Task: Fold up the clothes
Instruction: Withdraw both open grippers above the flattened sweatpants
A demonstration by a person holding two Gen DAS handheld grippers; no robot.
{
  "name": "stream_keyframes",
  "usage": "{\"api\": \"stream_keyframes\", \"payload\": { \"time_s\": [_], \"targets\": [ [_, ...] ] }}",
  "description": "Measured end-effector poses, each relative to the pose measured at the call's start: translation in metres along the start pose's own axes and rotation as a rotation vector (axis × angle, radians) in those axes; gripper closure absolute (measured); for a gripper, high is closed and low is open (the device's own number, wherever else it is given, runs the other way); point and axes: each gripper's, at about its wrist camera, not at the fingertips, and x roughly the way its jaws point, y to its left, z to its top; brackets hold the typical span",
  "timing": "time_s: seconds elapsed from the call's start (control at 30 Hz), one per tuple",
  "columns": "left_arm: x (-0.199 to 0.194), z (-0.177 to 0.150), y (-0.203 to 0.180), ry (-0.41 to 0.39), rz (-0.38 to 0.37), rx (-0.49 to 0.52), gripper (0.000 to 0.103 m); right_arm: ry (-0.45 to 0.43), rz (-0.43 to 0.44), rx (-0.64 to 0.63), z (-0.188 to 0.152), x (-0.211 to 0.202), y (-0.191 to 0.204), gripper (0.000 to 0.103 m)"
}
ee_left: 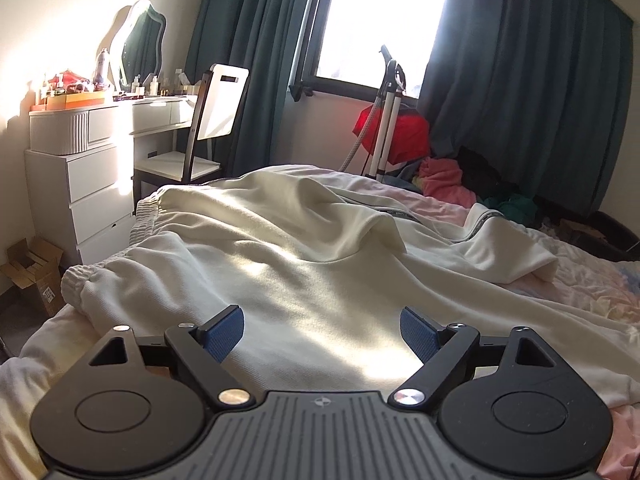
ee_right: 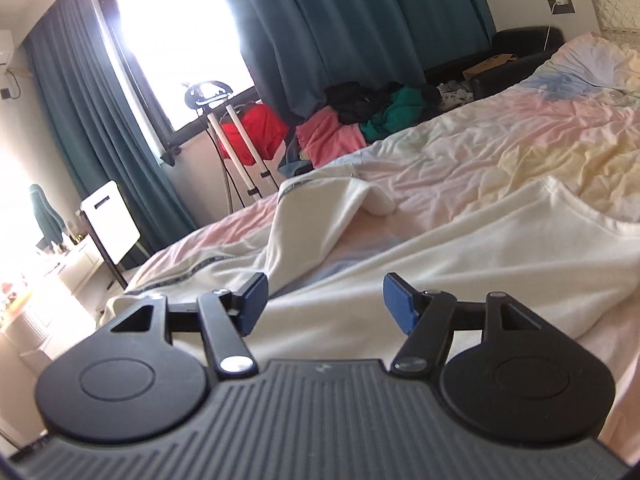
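bed (ee_right: 520, 128) w/ pastel sheet fills mid frame | cream garment (ee_left: 280, 248) spread centre of left view, one flap laid over, still rumpled; fold prob. early, most left | left gripper (ee_left: 322, 330) low centre: released, empty | right gripper (ee_right: 324, 300) low centre: released, nothing btwn pads

Bed (ee_right: 520, 128) under a crumpled pastel sheet (ee_right: 500, 160), cream garment (ee_left: 280, 248) spread loosely across it
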Motion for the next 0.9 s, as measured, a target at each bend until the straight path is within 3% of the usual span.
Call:
{"api": "stream_keyframes", "payload": {
  "time_s": [0.17,0.43,0.6,0.73,0.83,0.9],
  "targets": [
    [0.006,-0.010,-0.015,-0.019,-0.010,0.101,0.015,-0.026,-0.076,-0.001,-0.007,-0.010,-0.002,0.036],
    [0.059,-0.015,-0.088,-0.011,-0.036,0.427,0.015,-0.058,-0.217,0.006,-0.010,-0.006,-0.019,0.036],
    [0.130,-0.005,-0.173,-0.052,-0.087,0.659,0.011,-0.054,-0.274,0.047,-0.012,0.010,-0.040,0.036],
    [0.201,-0.004,-0.257,-0.086,-0.208,0.862,0.012,-0.085,-0.329,0.092,-0.016,0.023,-0.055,0.036],
    [0.254,-0.007,-0.321,-0.099,-0.217,0.932,0.016,-0.197,-0.364,0.211,-0.013,0.027,-0.076,0.036],
    [0.286,-0.010,-0.364,-0.097,-0.219,0.970,0.020,-0.223,-0.417,0.265,-0.009,0.038,-0.089,0.035]
  ]
}}
